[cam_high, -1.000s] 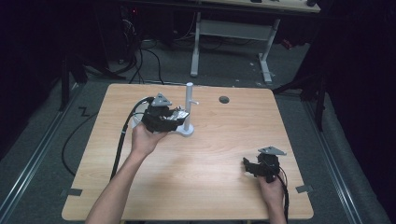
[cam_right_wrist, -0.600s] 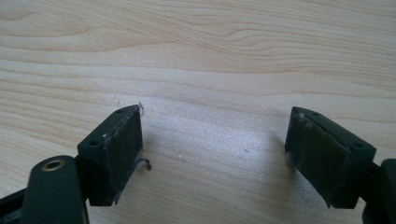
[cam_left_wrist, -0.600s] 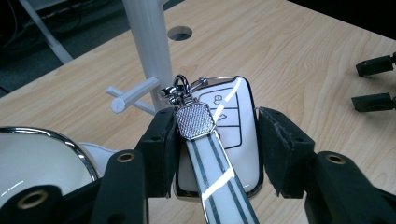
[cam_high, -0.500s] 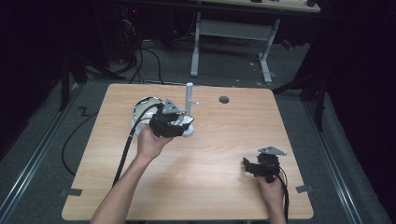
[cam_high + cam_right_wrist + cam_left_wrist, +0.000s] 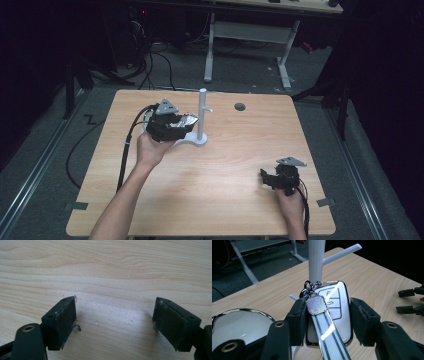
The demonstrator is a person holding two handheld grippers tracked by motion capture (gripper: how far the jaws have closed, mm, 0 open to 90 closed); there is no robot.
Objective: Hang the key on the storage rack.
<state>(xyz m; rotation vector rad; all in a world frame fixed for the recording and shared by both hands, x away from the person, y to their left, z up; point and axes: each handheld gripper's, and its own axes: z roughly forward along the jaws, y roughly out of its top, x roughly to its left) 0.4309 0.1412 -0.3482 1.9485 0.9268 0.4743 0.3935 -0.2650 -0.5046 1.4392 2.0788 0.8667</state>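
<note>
Beside the white pegged post stand [image 5: 202, 116] on the light wooden desk [image 5: 220, 170], the left gripper [image 5: 325, 320] holds a white car key fob with a chrome rim [image 5: 337, 305] between its jaws, its striped strap and silver mesh tag [image 5: 316, 304] lying over it. Near the desk's right front, the right gripper [image 5: 115, 322] rests with jaws spread wide, empty.

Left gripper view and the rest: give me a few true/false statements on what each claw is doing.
1. A car key sits between the left claw's jaws. True.
2. The right claw grips a strap. False: its jaws are open, only bare table between them.
3. The white stand lies toppled. False: it stands upright.
4. A checkered metal tag lies over the key. True.
5. The left claw is beside the stand. True.
</note>
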